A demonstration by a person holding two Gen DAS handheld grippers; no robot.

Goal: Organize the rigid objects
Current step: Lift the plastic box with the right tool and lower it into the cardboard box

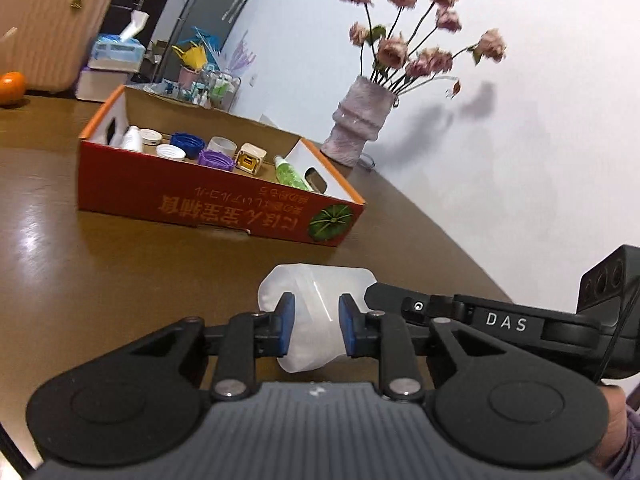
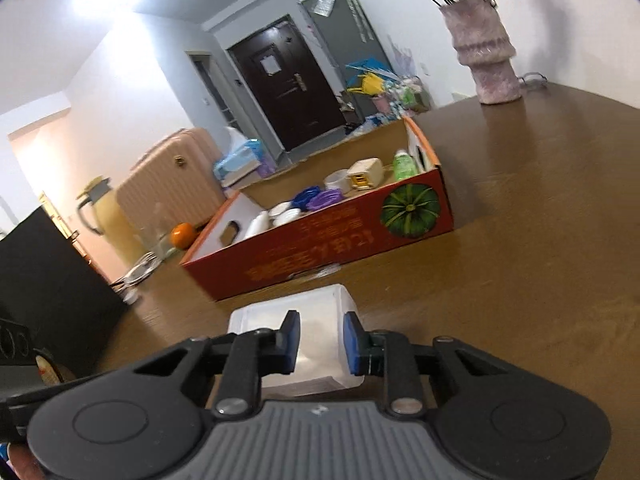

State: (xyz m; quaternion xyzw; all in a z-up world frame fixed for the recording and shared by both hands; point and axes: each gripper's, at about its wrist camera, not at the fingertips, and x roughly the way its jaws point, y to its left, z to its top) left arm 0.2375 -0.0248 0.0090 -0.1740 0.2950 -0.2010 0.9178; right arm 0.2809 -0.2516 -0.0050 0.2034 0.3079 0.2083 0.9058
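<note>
Left-wrist view: the left tongs (image 1: 316,326) are seen with blue pads (image 1: 286,326) set on either side of a translucent white plastic container (image 1: 316,280), which is held between them above the brown worktop (image 1: 120,280); the tip of the right tongs (image 1: 384,294) is seen touching the container's right side. Right-wrist view: the right tongs (image 2: 320,342) are clenched on the same container (image 2: 296,308), one pad inside it and one on its outer wall. Beyond it, an orange cardboard box (image 1: 208,204) printed with a green pumpkin (image 2: 410,210) is set on the worktop; a purple cap (image 1: 216,159), a blue cap (image 1: 188,144), a white cap (image 1: 171,152), a cream charger (image 1: 250,157) and a green bottle (image 1: 290,174) are contained in it; a vase of dried roses (image 1: 360,124) is placed near the wall; an orange fruit (image 1: 12,87) is seen at the far left.
</note>
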